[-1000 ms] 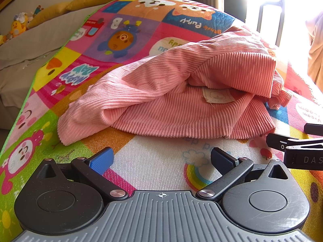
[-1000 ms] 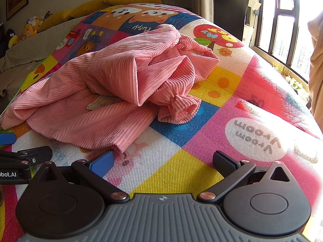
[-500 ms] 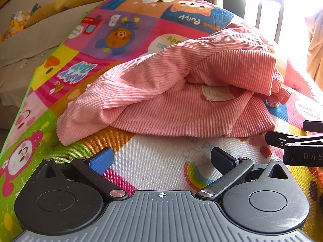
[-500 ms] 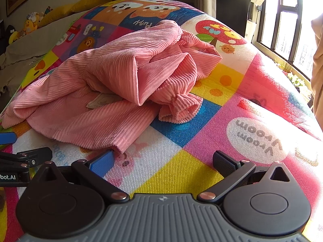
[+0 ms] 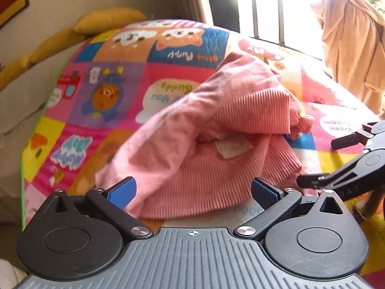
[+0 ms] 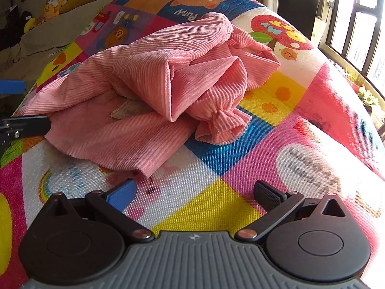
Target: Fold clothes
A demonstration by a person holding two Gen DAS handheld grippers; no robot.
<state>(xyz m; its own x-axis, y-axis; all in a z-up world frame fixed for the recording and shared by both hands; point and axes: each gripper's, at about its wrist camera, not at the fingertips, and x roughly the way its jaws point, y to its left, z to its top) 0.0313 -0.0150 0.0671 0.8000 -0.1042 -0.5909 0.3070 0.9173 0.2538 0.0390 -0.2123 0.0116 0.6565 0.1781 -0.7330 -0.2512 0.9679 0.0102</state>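
Nearest in the left wrist view, the left gripper (image 5: pixel 192 190) has its fingers spread wide with nothing between them, and the hem of the pink corduroy garment (image 5: pixel 211 159) lies just past the tips toward 12 o'clock. The right gripper (image 6: pixel 193 191) is likewise wide apart and empty, and the garment's near corner (image 6: pixel 144 172) sits just beyond its blue pad at about 11 o'clock. The garment lies crumpled on the colourful cartoon play mat (image 6: pixel 211 212), one layer flopped over the body, the gathered cuff (image 6: pixel 223 127) hanging out at 1 o'clock from the right gripper, and a pale label (image 5: pixel 232 148) showing inside. The likely failure is a bad pinch: the hem lies flat on the mat, so fingers closing too low could catch the mat along with the cloth, or closing too high could take only the top layer. Lifting from the hem while the sleeve is buried in the heap would probably drag the whole bundle rather than spread it. Farther off at 12 o'clock, yellow pillows (image 5: pixel 108 20) and a tan garment hanging by the window (image 5: pixel 351 41) are well clear.
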